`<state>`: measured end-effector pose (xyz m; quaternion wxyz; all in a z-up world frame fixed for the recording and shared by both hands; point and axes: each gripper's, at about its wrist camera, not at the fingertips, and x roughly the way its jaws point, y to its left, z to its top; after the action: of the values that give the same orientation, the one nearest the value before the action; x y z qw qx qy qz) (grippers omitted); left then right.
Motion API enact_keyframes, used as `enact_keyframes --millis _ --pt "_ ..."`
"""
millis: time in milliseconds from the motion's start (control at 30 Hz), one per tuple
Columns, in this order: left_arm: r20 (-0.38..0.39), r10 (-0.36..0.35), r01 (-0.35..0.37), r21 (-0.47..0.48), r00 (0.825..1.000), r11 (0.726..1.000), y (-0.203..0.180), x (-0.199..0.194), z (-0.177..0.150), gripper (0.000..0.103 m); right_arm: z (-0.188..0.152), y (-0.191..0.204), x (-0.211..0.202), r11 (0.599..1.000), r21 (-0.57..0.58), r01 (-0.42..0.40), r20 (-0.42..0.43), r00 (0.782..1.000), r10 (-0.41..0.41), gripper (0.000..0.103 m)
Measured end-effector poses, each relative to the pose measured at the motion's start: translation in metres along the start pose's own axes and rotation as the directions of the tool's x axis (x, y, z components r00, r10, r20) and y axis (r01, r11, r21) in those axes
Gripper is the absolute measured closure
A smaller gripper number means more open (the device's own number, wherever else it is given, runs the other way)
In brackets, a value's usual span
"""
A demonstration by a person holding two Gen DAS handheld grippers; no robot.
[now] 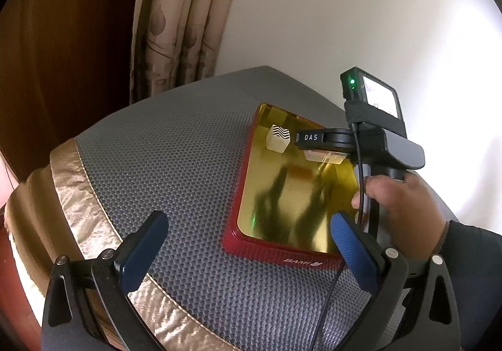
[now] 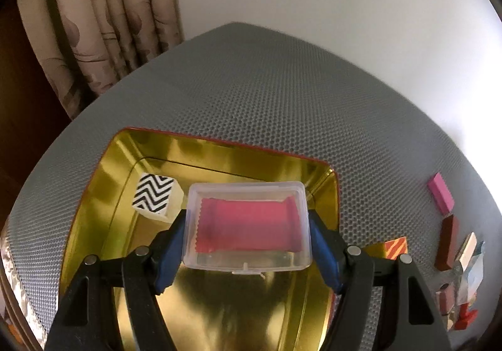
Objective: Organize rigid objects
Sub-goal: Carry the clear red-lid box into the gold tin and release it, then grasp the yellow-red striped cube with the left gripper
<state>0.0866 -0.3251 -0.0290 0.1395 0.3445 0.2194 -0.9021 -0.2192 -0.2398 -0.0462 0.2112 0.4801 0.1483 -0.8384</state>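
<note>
A clear plastic box (image 2: 248, 222) with a pink packet inside is gripped by its two short sides in my right gripper (image 2: 248, 220), which is shut on it. It hangs over the open gold-lined red tin (image 2: 103, 169), beside a black-and-white zigzag cube (image 2: 153, 194) lying in the tin. The left wrist view shows the tin (image 1: 282, 253), the cube (image 1: 278, 138), the box (image 1: 324, 157) and the right gripper (image 1: 317, 144) with a hand on its handle. My left gripper (image 1: 248, 219) is open and empty above the mat near the tin's front corner.
On the grey dotted mat to the right of the tin lie a pink block (image 2: 440, 194), a brown block (image 2: 447, 241), an orange striped block (image 2: 396, 247) and several shiny and red pieces (image 2: 467, 288). The table's gold-trimmed edge (image 1: 78, 194) is at the left. Curtain and wall stand behind.
</note>
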Motion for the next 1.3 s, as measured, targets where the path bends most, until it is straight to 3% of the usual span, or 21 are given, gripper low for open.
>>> enact_keyframes --millis 367,467,667,767,867,933,1033,1133,1300 --pt "-0.024 -0.004 0.004 0.000 1.000 1.000 0.000 0.000 -0.003 0.001 0.004 0.000 0.021 1.000 0.002 -0.016 -0.054 0.998 0.016 0.025" --pt "-0.012 0.000 0.000 0.022 1.000 1.000 -0.004 -0.003 -0.004 0.001 0.004 -0.001 0.016 0.997 0.011 -0.071 -0.051 0.996 0.072 0.023" --pt "0.009 -0.029 0.029 0.064 1.000 0.998 -0.014 -0.007 -0.006 0.001 -0.021 -0.049 -0.057 0.985 0.094 -0.146 0.142 0.981 0.132 0.023" --pt "0.007 -0.073 0.072 0.097 0.997 0.993 -0.024 -0.009 -0.008 0.001 -0.056 -0.102 -0.090 0.982 0.162 -0.093 0.182 0.981 0.063 0.023" --pt "0.000 -0.124 0.123 0.148 0.992 0.981 -0.041 -0.010 -0.012 0.001 -0.104 -0.159 -0.111 0.974 0.222 0.051 0.186 0.978 -0.094 0.022" --pt "-0.004 -0.158 0.156 0.185 0.987 0.970 -0.060 -0.012 -0.017 0.001 -0.147 -0.204 -0.118 0.951 0.280 0.129 0.146 0.974 -0.176 0.022" --pt "0.001 -0.182 0.177 0.215 0.983 0.960 -0.084 -0.010 -0.021 0.001 -0.202 -0.255 -0.124 0.913 0.367 0.175 0.082 0.972 -0.220 0.022" --pt "-0.032 -0.200 0.202 0.221 0.979 0.954 -0.121 0.003 -0.020 0.001 -0.253 -0.290 -0.136 0.877 0.450 0.169 0.055 0.975 -0.217 0.022" --pt "-0.064 -0.251 0.259 0.200 0.966 0.945 -0.190 0.041 -0.009 0.001 -0.307 -0.310 -0.152 0.843 0.515 0.154 0.070 0.973 -0.221 0.022"
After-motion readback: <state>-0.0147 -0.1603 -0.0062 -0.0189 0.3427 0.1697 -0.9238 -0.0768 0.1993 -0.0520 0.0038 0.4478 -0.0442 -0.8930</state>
